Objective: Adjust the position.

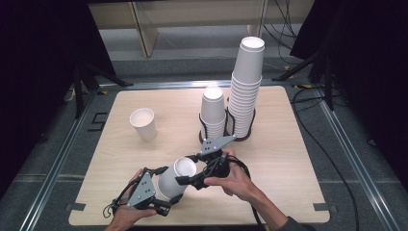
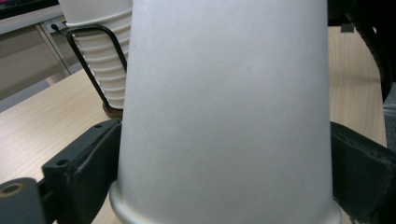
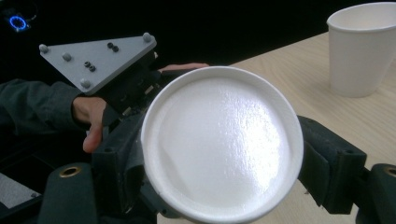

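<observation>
A white paper cup (image 1: pixel 169 179) lies on its side above the table's front edge, between both grippers. Its flat base (image 3: pixel 222 144) faces my right gripper (image 1: pixel 188 170), whose jaws sit against the base end on both sides, shut on it. In the right gripper view that gripper (image 3: pixel 222 156) frames the base closely. My left gripper (image 1: pixel 166 188) reaches around the cup's mouth end. In the left gripper view the cup's wall (image 2: pixel 224 102) runs away from the left gripper (image 2: pixel 224 158). Its black jaws stand close beside the wall, open.
An upright white cup (image 1: pixel 144 123) stands alone on the left of the wooden table (image 1: pixel 288 159). Behind my hands, a black wire holder (image 1: pixel 227 134) carries a short stack of cups (image 1: pixel 213 108) and a tall stack (image 1: pixel 246 82). Cables trail off to the right.
</observation>
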`<state>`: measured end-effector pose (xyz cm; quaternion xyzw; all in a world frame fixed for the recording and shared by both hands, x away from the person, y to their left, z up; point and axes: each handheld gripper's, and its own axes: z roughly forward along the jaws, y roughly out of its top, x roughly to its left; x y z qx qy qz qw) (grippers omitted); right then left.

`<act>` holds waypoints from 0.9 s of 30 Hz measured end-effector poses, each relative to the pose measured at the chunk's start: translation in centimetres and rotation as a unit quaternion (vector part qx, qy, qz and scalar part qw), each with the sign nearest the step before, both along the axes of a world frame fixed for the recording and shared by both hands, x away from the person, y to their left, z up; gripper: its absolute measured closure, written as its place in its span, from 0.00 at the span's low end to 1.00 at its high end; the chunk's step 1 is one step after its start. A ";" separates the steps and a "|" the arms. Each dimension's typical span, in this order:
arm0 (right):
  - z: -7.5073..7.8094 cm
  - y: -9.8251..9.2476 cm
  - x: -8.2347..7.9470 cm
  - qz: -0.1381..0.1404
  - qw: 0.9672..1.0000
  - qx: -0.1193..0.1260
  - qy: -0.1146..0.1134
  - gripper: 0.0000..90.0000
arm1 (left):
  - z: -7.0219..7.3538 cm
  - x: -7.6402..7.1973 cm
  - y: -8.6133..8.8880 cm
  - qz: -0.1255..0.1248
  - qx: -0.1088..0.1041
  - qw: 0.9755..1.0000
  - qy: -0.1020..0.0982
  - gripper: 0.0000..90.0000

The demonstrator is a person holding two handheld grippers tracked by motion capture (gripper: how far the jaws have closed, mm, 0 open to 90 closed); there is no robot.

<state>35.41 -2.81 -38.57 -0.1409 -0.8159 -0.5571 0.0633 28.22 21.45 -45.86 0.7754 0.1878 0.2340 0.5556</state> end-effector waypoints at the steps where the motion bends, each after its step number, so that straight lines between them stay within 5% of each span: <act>1: 0.1 0.0 0.0 -0.001 1.000 0.003 0.002 0.28 | 0.0 0.0 0.0 0.003 0.001 1.000 0.002 0.04; 13: 0.9 -0.4 0.1 -0.005 0.998 0.064 0.027 0.28 | 0.3 -0.3 0.0 0.002 -0.033 0.999 -0.006 0.02; 16: 0.9 -0.5 0.0 -0.009 0.998 0.064 0.026 0.28 | 0.3 -0.2 0.0 -0.003 -0.044 0.999 -0.008 0.03; 17: 0.9 -0.6 0.1 -0.011 0.998 0.064 0.025 0.28 | 0.4 -0.2 0.3 -0.002 -0.030 1.000 -0.006 0.03; 20: 0.7 -0.6 0.2 -0.007 0.996 0.076 0.049 0.28 | 0.4 -0.1 0.2 -0.006 -0.036 0.999 -0.005 0.04; 24: 0.5 -0.7 0.5 -0.010 0.996 0.076 0.048 0.27 | 0.6 -0.1 0.4 -0.005 -0.022 1.000 0.001 0.06; 27: 0.7 -0.8 0.4 -0.007 0.997 0.058 0.047 0.27 | 0.7 -0.2 0.5 -0.009 -0.013 1.000 0.003 0.07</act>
